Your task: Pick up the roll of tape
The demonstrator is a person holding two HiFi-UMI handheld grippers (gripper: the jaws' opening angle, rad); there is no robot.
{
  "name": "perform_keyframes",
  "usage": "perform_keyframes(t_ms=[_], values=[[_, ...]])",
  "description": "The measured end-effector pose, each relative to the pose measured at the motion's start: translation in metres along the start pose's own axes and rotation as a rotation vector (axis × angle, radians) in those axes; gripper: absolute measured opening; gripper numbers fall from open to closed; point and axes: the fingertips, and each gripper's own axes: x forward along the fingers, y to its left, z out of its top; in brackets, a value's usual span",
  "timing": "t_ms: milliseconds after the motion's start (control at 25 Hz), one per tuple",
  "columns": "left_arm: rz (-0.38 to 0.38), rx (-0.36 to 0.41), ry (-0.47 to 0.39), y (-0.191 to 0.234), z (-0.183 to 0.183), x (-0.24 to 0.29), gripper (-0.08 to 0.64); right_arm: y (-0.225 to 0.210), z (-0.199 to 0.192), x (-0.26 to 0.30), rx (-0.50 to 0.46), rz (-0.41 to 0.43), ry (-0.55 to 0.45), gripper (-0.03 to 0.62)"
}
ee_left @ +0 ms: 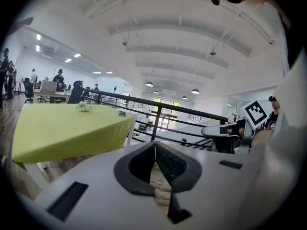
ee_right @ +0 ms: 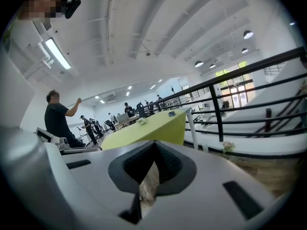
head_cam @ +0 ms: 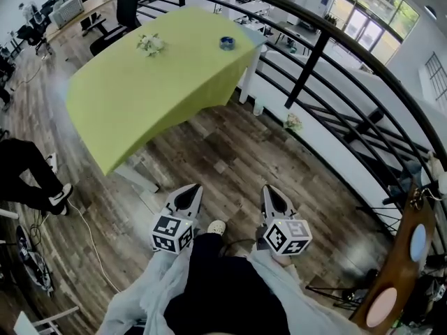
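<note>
The roll of tape (head_cam: 227,42) is small and blue and lies near the far right corner of the table with the yellow-green cloth (head_cam: 140,96). It shows tiny in the left gripper view (ee_left: 122,113) and the right gripper view (ee_right: 171,113). My left gripper (head_cam: 196,188) and right gripper (head_cam: 268,188) hang side by side over the wooden floor, well short of the table and pointing toward it. On both, the jaws are shut with nothing between them (ee_left: 154,143) (ee_right: 154,144). The right gripper (ee_left: 225,131) also shows in the left gripper view.
A bunch of white flowers (head_cam: 150,44) lies on the cloth left of the tape. A black railing (head_cam: 314,61) runs along the right side. A seated person's legs (head_cam: 31,176) and a floor cable (head_cam: 87,232) are at the left. A wooden board (head_cam: 398,271) stands at the right.
</note>
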Motion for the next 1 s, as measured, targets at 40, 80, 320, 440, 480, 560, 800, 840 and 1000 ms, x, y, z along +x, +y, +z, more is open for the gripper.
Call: perform_keyframes(t_ms=[40,80,320,440,480,560,800,840,1000], values=[[-0.006,0.0,0.002,0.004,0.001,0.005,0.017,-0.001,0.001,0.005,0.003,-0.004,0.001,0.006],[-0.012,0.001,0.004,0.008,0.002,0.009,0.017,-0.001,0.002,0.011,0.005,-0.009,0.001,0.006],[-0.043,0.012,0.013,0.028,0.009,0.033,0.017,-0.001,0.007,0.041,0.022,-0.02,-0.002,0.006],[-0.057,0.013,0.015,0.034,0.01,0.037,0.017,0.001,0.008,0.047,0.035,-0.031,-0.012,0.006],[-0.06,0.012,0.016,0.035,0.009,0.038,0.017,0.001,0.01,0.048,0.04,-0.04,-0.02,0.006],[-0.065,0.009,0.023,0.036,0.007,0.04,0.017,-0.001,0.01,0.048,0.047,-0.057,-0.031,0.006],[-0.084,-0.004,0.049,0.034,-0.004,0.038,0.017,-0.004,0.003,0.043,0.052,-0.081,-0.019,0.006],[-0.082,-0.008,0.049,0.034,-0.005,0.037,0.017,-0.005,0.003,0.042,0.052,-0.086,-0.022,0.007],[-0.075,-0.019,0.055,0.038,-0.01,0.039,0.017,-0.007,0.001,0.046,0.046,-0.088,-0.026,0.074]])
